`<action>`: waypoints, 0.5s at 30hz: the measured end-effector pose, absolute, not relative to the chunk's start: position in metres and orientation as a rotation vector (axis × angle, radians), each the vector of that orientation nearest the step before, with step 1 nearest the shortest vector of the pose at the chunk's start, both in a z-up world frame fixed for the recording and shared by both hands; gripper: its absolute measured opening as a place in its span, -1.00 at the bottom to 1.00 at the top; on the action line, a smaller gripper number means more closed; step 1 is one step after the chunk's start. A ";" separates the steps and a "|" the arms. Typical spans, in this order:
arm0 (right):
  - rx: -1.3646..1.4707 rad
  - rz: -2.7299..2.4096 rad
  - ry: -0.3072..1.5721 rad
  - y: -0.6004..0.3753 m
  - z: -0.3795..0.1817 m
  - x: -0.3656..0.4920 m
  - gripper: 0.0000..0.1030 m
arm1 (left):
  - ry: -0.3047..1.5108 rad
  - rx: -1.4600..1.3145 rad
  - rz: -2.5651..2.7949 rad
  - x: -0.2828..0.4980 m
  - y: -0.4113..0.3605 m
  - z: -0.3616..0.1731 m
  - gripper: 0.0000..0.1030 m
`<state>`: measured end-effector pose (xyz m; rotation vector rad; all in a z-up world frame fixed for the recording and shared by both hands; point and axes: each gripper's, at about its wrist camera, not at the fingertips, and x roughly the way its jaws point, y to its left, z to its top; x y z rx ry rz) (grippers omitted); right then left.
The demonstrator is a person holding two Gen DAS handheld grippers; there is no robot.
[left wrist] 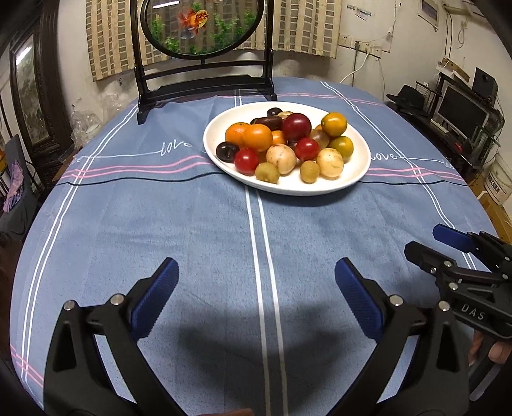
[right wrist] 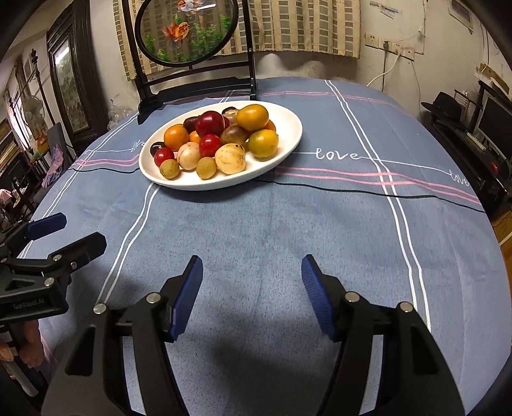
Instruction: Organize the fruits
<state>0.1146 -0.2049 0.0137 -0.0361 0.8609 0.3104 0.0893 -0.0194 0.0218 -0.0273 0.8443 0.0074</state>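
Goldfish screen point(left wrist: 204, 28), striped tablecloth point(left wrist: 192, 230)

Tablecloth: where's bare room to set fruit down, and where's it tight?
Free: blue tablecloth between white plate and both tongs, plus right of the plate around the "love" lettering. Crowded: the plate, heaped with fruit, and the strip behind it by the black goldfish-screen stand.

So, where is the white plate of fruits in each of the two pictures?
Left wrist view: the white plate sits above centre, slightly right, beyond the open left gripper.
Right wrist view: the white plate sits in the upper left, beyond the open right gripper.
Shared landmark: the goldfish screen stands behind the plate.
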 end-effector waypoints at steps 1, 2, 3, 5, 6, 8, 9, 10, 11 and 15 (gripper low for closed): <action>-0.036 0.310 0.861 -0.204 0.014 0.114 0.25 | 0.843 -0.026 0.007 0.089 -0.019 0.022 0.96; -0.036 0.311 0.860 -0.204 0.014 0.114 0.25 | 0.842 -0.025 0.008 0.088 -0.019 0.022 0.96; -0.036 0.312 0.858 -0.204 0.014 0.114 0.25 | 0.837 -0.023 0.009 0.087 -0.019 0.022 0.96; -0.037 0.314 0.855 -0.204 0.014 0.112 0.25 | 0.815 -0.023 0.027 0.085 -0.019 0.024 0.96; -0.036 0.313 0.853 -0.204 0.014 0.112 0.25 | 0.794 -0.020 0.039 0.084 -0.019 0.026 0.96; -0.035 0.312 0.850 -0.204 0.015 0.112 0.25 | 0.784 -0.014 0.042 0.083 -0.018 0.027 0.96; -0.034 0.310 0.851 -0.205 0.014 0.112 0.25 | 0.786 -0.015 0.042 0.082 -0.018 0.027 0.96; -0.033 0.309 0.851 -0.205 0.014 0.111 0.25 | 0.784 -0.017 0.043 0.082 -0.018 0.028 0.96; -0.033 0.309 0.852 -0.205 0.014 0.111 0.25 | 0.782 -0.018 0.042 0.082 -0.018 0.028 0.96; -0.033 0.309 0.853 -0.206 0.014 0.111 0.25 | 0.794 -0.028 0.034 0.084 -0.018 0.027 0.96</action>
